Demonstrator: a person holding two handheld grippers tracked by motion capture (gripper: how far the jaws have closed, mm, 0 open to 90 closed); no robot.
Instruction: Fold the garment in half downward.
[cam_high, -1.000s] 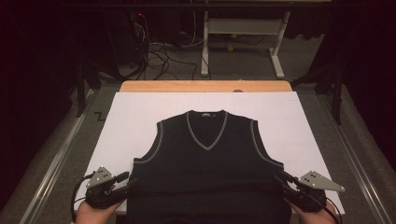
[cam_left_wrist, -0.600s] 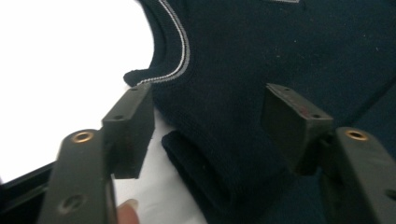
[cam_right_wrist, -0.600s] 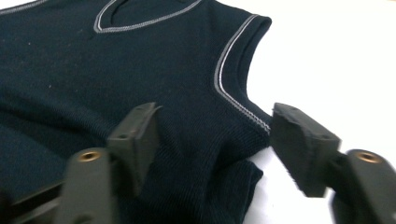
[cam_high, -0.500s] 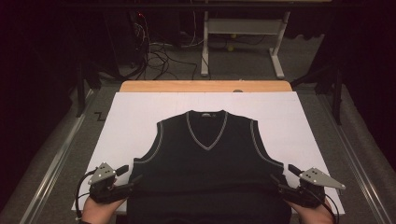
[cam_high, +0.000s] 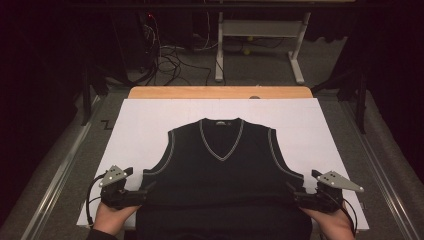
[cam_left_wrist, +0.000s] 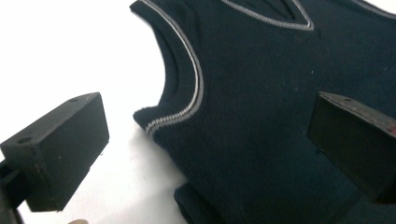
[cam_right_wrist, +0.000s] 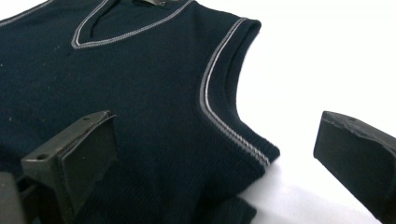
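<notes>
A black sleeveless V-neck vest (cam_high: 222, 175) with grey trim lies flat, front up, on a white sheet (cam_high: 150, 125). Its lower part is doubled over near the front edge. My left gripper (cam_high: 145, 192) sits at the vest's left side below the armhole, and my right gripper (cam_high: 291, 192) at its right side. In the left gripper view the gripper (cam_left_wrist: 205, 144) has its jaws wide apart, one over the sheet, one over the vest (cam_left_wrist: 261, 70). The right gripper (cam_right_wrist: 215, 163) straddles the vest's (cam_right_wrist: 140, 84) side edge likewise. Both jaws have just been opening; the cloth edge lies between them, unpressed.
The sheet covers a wooden table (cam_high: 220, 92) whose far edge shows beyond it. Metal rails (cam_high: 60, 170) run along both sides. On the dark floor behind are a white desk frame (cam_high: 260, 30) and loose cables (cam_high: 170, 55).
Both grippers' jaws have spread apart at the vest's sides. The left gripper has shifted slightly; the right hand has stayed in place. The vest lies as before.
</notes>
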